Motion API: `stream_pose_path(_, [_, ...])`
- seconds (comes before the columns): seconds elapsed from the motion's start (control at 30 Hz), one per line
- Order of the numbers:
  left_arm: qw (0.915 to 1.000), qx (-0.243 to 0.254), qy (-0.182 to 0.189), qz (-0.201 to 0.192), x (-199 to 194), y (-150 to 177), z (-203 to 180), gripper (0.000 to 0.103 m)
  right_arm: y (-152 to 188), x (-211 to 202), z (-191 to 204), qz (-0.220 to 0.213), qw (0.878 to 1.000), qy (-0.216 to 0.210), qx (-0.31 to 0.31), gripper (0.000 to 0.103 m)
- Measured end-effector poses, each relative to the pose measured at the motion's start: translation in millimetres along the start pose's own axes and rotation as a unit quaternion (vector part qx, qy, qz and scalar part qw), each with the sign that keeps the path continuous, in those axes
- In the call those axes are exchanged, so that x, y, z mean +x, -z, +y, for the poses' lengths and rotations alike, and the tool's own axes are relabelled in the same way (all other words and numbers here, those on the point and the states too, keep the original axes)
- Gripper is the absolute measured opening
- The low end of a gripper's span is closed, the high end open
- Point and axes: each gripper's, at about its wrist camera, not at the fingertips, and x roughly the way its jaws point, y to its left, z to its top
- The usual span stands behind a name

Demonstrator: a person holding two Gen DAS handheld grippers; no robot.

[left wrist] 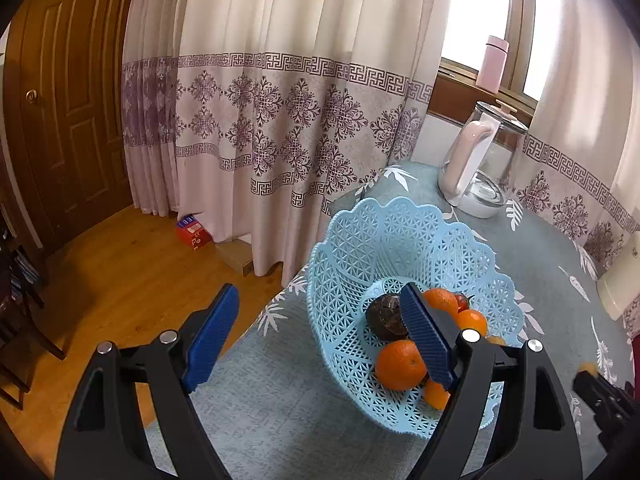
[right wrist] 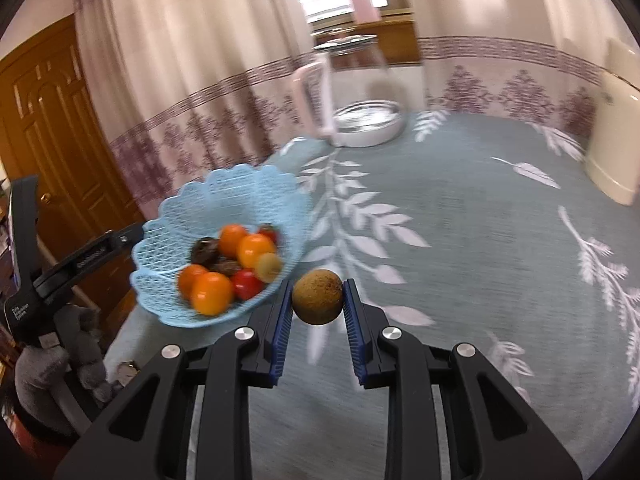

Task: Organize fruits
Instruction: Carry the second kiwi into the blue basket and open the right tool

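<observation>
A light blue lattice basket (left wrist: 360, 240) (right wrist: 224, 188) stands near the table's left edge with oranges (left wrist: 401, 364) (right wrist: 212, 294), a dark brown fruit (left wrist: 384, 316) (right wrist: 205, 251) and small red fruits (right wrist: 248, 284) in it. My right gripper (right wrist: 317, 298) is shut on a small round brown fruit (right wrist: 317, 297), held above the cloth just right of the basket. My left gripper (left wrist: 320, 336) is open with nothing between its fingers; its right finger (left wrist: 426, 336) hangs over the basket, its left finger (left wrist: 212, 340) beyond the table's edge. The right gripper's tip (left wrist: 600, 392) shows at the left wrist view's right edge.
A glass kettle with a pink handle (left wrist: 480, 160) (right wrist: 352, 92) stands at the table's far side. A cream container (right wrist: 616, 128) stands at the right. The table has a grey-green leaf-print cloth (right wrist: 460, 220). Curtains, a wooden door and the floor lie beyond the left edge.
</observation>
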Motion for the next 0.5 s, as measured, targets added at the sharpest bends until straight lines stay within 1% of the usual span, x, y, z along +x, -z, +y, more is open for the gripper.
stream_pose_path(0.27, [1.0, 0.0, 0.009, -0.002, -3.8, -0.5, -0.2, 0.084, -10.4, 25.1, 49.1, 0.015, 0.998, -0.034, -0.047, 0.027])
stream_pose_path(0.4, [0.9999, -0.003, 0.01, 0.001, -3.2, -0.7, 0.5, 0.084, -11.4, 36.5, 63.8, 0.023, 0.997, -0.04, -0.062, 0.027])
stream_pose_path(0.5, [0.9999, -0.004, 0.012, 0.002, -2.9, -1.0, 1.3, 0.084, -9.9, 40.7, 63.9, 0.028, 0.997, -0.04, -0.056, 0.027])
